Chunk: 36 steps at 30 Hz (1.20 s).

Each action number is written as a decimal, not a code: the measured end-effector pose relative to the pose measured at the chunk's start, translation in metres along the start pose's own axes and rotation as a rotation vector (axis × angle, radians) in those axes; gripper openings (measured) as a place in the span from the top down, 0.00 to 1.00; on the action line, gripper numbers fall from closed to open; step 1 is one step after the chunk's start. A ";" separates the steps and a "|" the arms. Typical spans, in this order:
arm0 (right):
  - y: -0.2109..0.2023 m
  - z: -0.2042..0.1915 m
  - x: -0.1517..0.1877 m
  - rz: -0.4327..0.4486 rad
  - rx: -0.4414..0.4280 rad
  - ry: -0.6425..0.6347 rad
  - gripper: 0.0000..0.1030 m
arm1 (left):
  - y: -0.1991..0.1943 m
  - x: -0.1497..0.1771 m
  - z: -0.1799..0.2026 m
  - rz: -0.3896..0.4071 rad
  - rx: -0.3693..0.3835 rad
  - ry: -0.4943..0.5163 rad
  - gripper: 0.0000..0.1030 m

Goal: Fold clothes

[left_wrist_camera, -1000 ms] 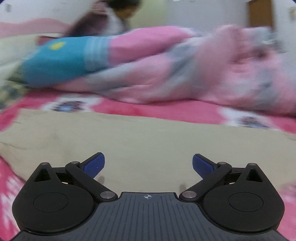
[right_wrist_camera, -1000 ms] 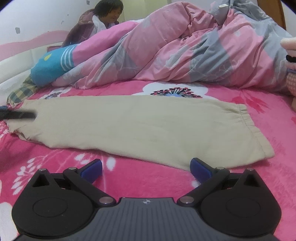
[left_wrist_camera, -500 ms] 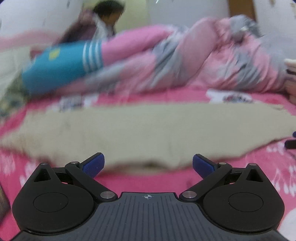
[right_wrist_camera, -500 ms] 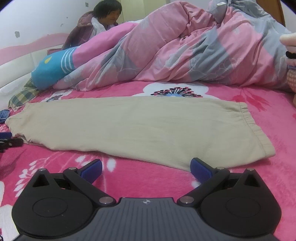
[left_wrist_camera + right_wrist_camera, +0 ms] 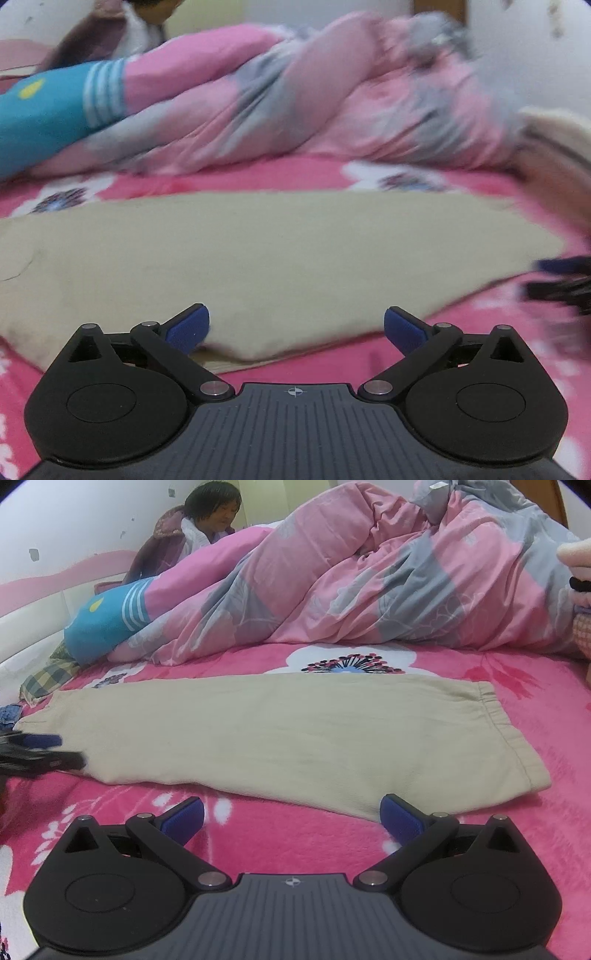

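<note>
So here's my view: a pair of beige trousers [image 5: 280, 734] is lying flat across the bed [image 5: 517, 686], which has a hot pink cover with white flowers on it. They look folded lengthwise, one leg on the other, with the gathered waistband at the right end in the right wrist view and the narrow cuff end over on the left.

My right tool [image 5: 291, 814] sits low over the pink cover just in front of the trousers' near edge, fingers spread wide with nothing between them. The right blue pad [image 5: 400, 818] is just about at the cloth's edge; I can't tell if it's touching.

My left tool [image 5: 296, 328] is also spread wide and empty, hovering at the near edge of the trousers by the cuff end. That view is blurry. From the right camera I can see the left tool's tips at the far left, right at the cuff.

Behind the trousers there's a big rumpled pink and grey duvet [image 5: 369, 583], a blue pillow [image 5: 107, 624] with white stripes and a yellow spot, and a bit of checked cloth [image 5: 48, 675]. A person [image 5: 192, 535] sits at the back by the wall.

No readable writing or brand anywhere, just a small crosshair mark on each tool body.
</note>
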State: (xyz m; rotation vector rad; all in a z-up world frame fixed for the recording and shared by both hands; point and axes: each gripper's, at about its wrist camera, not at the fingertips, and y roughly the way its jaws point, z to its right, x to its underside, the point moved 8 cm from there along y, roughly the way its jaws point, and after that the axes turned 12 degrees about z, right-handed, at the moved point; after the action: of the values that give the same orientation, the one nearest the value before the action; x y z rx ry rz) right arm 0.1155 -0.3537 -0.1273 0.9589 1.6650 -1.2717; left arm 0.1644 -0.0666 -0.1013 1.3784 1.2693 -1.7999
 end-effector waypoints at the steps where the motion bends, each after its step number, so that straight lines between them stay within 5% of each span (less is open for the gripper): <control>1: 0.000 0.000 0.000 0.000 0.002 -0.003 0.00 | -0.001 -0.007 0.003 0.025 0.011 0.012 0.00; 5: -0.009 -0.001 -0.005 0.037 0.047 -0.021 0.00 | 0.028 -0.020 0.009 0.048 0.023 0.051 0.00; 10: -0.025 0.001 -0.033 0.142 0.075 0.080 0.00 | 0.058 0.009 0.004 -0.046 0.046 -0.019 0.00; 16: 0.047 -0.007 -0.064 0.047 0.162 0.043 0.00 | 0.058 0.015 -0.004 -0.051 0.083 -0.107 0.00; 19: 0.100 -0.011 -0.031 -0.103 0.181 -0.043 0.00 | 0.059 0.016 0.000 -0.058 0.069 -0.075 0.00; 23: 0.095 -0.022 -0.024 -0.062 0.247 -0.148 0.00 | 0.060 0.017 0.003 -0.066 0.051 -0.035 0.00; 36: 0.096 -0.019 -0.027 -0.069 0.243 -0.109 0.00 | 0.062 0.017 0.003 -0.075 0.039 -0.009 0.00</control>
State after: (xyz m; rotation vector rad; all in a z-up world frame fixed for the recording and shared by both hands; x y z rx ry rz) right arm 0.2105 -0.3179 -0.1341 0.9616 1.4940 -1.5710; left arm 0.2088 -0.0930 -0.1393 1.3590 1.3031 -1.8887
